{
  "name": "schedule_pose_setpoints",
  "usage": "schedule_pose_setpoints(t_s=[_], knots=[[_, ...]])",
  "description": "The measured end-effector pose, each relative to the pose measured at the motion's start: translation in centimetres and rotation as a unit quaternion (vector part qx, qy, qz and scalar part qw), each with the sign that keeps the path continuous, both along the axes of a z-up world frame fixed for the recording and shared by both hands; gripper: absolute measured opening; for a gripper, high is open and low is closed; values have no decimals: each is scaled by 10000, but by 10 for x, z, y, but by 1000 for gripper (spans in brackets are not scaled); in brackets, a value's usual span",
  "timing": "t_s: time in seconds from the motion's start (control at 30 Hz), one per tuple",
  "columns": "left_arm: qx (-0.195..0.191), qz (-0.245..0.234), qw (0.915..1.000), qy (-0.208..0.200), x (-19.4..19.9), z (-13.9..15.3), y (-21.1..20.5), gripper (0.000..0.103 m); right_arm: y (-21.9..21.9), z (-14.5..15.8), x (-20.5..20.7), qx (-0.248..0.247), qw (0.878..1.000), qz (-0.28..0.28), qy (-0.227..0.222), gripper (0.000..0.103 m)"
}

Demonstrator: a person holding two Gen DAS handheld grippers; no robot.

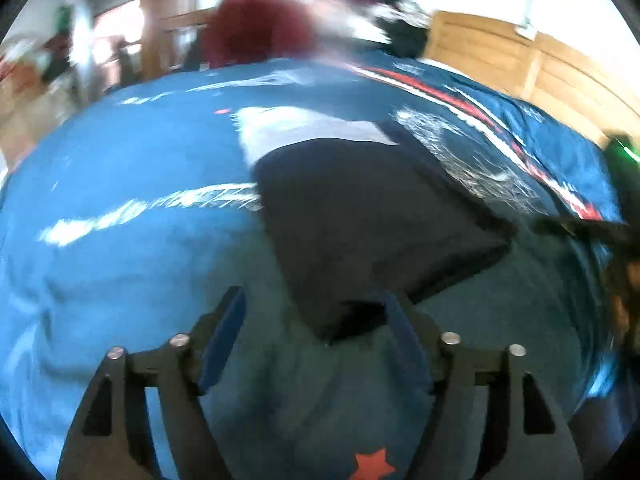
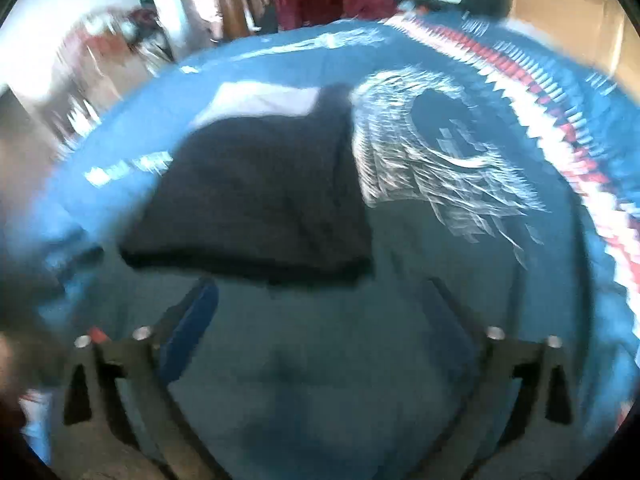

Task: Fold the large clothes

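The dark garment [image 1: 372, 224] lies folded into a flat block on the blue bedspread [image 1: 120, 240], w/ a white piece [image 1: 304, 128] peeking out from under its far edge. In the right wrist view the same dark garment [image 2: 256, 200] sits just ahead & a bit left of centre, its long near edge running roughly across the tool's line.

The left tool [image 1: 316, 316] is the nearer one: jaws apart, nothing between them, and a near corner of the garment pokes in just ahead of its right-side finger. Can't tell if it's touching; the frames are blurred.

The right tool [image 2: 320, 300] hovers w/ jaws spread wide, empty, the garment's edge just beyond its fingertips. Red/white striped trim [image 2: 540, 112] curves off to the right, well clear.

My guess: the next grab is that near edge, left tool first.
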State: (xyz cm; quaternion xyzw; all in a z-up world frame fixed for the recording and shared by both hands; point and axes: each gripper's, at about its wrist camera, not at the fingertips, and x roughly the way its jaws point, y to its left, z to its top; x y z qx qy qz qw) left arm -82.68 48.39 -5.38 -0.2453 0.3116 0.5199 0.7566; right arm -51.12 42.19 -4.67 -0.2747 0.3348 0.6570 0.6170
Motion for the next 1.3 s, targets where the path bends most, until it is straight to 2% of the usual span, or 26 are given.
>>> schedule_pose_setpoints(t_s=[0.1,0.2,0.3,0.33,0.43,0.53,0.7,1.1,1.3], knots=[[-319,352,9989,32,-5,-26,0,77,-26,-29,-14,-356,9989,-124,-286,102],[-573,479,9972,66,-3,-46,-1,78,-42,-54,-12,-611,9967,-426,-316,102],[-588,407,9974,11,5,-58,-2,93,-47,-61,-4,-551,9964,-568,-309,103],[-652,328,9973,22,9,-60,0,103,-47,-61,-4,-529,9964,-577,-337,103],[-705,295,9965,324,20,-66,5,103,-44,-62,-5,-512,9961,-614,-364,103],[-687,390,9960,412,21,-67,2,103,-46,-65,-4,-381,9970,-592,-334,103],[-560,647,9960,274,19,-67,2,103,-46,-65,-7,-307,9970,-655,-291,103],[-387,626,9967,337,21,-70,1,103,-41,-66,-10,-165,9966,-712,-370,103],[-372,622,9968,345,21,-70,1,103,-42,-67,-7,-190,9971,-705,-235,103]])
